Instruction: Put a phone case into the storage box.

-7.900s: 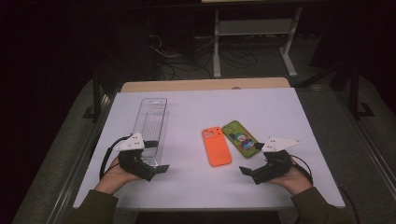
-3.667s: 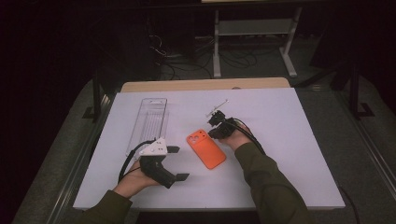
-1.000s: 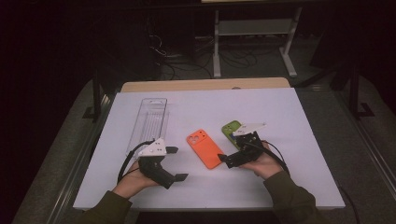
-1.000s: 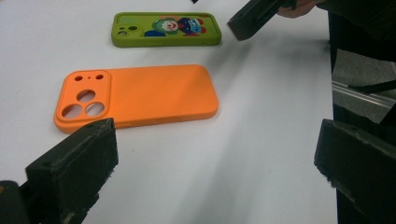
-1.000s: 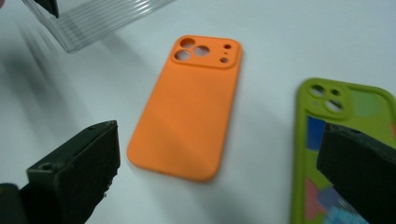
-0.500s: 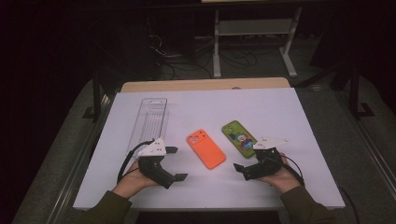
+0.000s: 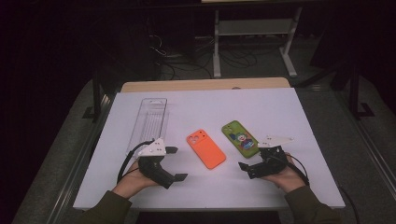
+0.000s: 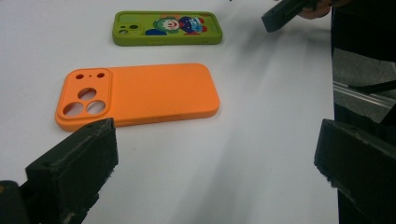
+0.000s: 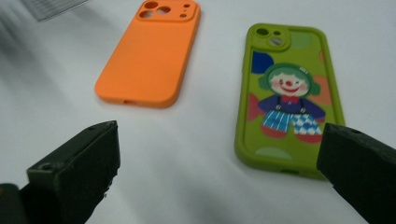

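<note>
Both the left gripper and right gripper rest with jaws spread wide, empty, beside an orange phone case and green phone case on a white surface in a dark room.

orange case matt, smooth; tray clear plastic

In my left tongs' view, the right tongs at one o'clock are cut off by the top edge, so only one dark jaw tip shows. In my right tongs' view, the clear tray at eleven o'clock is a blurred corner clipped by the top edge. The green case loses its near right corner behind my jaw at four o'clock.
</note>
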Demonstrator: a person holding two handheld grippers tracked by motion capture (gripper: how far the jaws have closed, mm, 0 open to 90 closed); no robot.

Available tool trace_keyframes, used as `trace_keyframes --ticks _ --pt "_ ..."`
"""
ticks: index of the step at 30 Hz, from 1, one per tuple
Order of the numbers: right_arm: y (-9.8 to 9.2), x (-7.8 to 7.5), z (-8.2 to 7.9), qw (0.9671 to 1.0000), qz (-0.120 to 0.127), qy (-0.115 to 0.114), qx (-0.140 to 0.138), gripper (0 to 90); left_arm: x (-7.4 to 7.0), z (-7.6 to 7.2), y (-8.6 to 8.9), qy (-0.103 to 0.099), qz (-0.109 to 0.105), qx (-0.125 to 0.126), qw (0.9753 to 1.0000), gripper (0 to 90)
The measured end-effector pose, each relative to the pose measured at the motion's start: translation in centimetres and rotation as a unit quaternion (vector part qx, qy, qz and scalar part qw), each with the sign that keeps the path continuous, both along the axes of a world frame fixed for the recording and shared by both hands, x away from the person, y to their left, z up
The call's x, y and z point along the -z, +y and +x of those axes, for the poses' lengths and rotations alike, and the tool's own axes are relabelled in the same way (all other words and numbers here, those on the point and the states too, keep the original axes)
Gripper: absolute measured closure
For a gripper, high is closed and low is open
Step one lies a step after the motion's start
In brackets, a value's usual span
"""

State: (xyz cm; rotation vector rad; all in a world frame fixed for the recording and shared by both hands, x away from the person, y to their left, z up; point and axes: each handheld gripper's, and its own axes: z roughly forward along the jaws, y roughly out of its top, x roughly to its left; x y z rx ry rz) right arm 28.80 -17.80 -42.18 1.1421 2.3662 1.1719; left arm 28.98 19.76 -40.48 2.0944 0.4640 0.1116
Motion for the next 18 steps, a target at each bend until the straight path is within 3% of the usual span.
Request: trace_keyframes --ticks 5,18 --pt "1.0 -0.6 0.8 0.9997 -0.014 0.013 0.013 0.0 0.0 0.0 0.0 0.001 -0.001 0.000 1.0000 0.0" --pt "5.0 -2.4 3.4 0.9988 -0.031 0.037 0.002 0.0 0.0 0.1 0.0 -0.004 -0.007 0.000 1.0000 0.0"
